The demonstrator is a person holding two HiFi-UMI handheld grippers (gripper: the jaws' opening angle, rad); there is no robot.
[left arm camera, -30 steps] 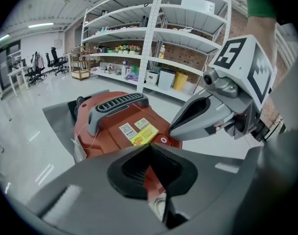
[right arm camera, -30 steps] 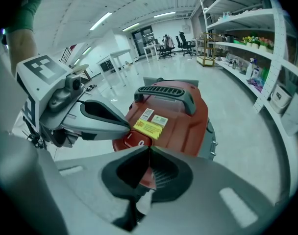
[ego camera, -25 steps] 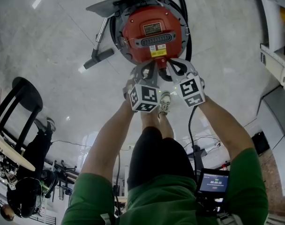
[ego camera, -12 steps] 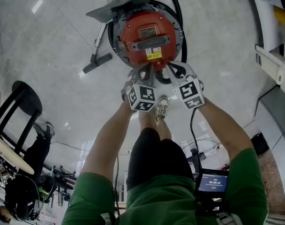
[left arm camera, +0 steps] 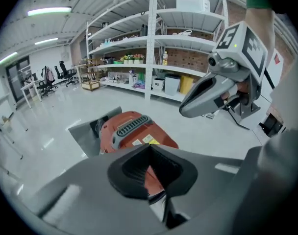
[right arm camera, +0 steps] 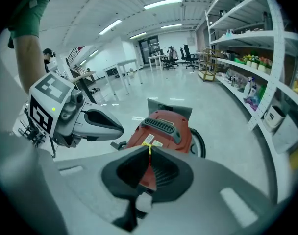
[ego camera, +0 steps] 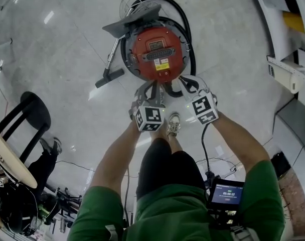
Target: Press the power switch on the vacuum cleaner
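Glossy pale floor, white shelving, vacuum cleaner; left tongs, right tongs pressed together

No print can be read for certain. The vacuum cleaner carries a dark plate and a yellow label, both too small to read. The screen at the person's waist shows timer-like digits, illegible.

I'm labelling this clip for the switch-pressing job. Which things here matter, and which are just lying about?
For the job:
- vacuum cleaner
- left gripper, shut, empty
- right gripper, shut, empty

Lying about:
- black chair
- shelving
- office chairs
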